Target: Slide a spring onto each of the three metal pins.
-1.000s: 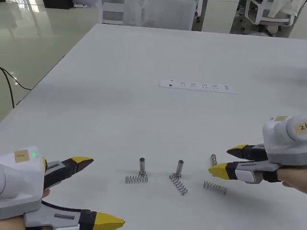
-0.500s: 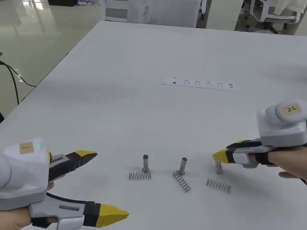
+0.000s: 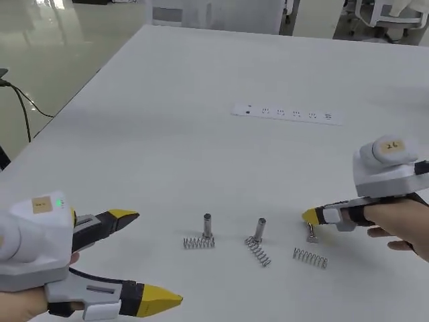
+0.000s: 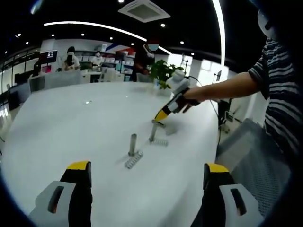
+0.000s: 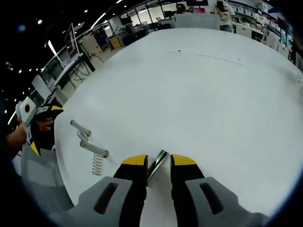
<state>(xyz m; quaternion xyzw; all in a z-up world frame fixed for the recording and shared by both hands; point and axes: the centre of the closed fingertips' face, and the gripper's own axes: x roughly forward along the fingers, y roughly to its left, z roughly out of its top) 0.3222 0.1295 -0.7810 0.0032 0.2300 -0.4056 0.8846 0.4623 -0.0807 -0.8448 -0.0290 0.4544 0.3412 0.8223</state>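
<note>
We'd hold the right pin [image 3: 311,233] upright and steady, then thread its spring [image 3: 310,257] straight down over it. Well left of the middle pin [image 3: 259,229], our left tool [image 3: 153,256] gapes wide. Right of it, our right tool [image 3: 310,217] pinches the right pin, with the spring loose on the counter [image 3: 201,134] near its tip.

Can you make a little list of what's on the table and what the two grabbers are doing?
table: white workbench
pins: three short metal pins
springs: three small wire springs, lying flat, none on a pin
left hand-held gripper: open, above the table
right hand-held gripper: shut on the rightmost pin
behind: white power strip
</note>
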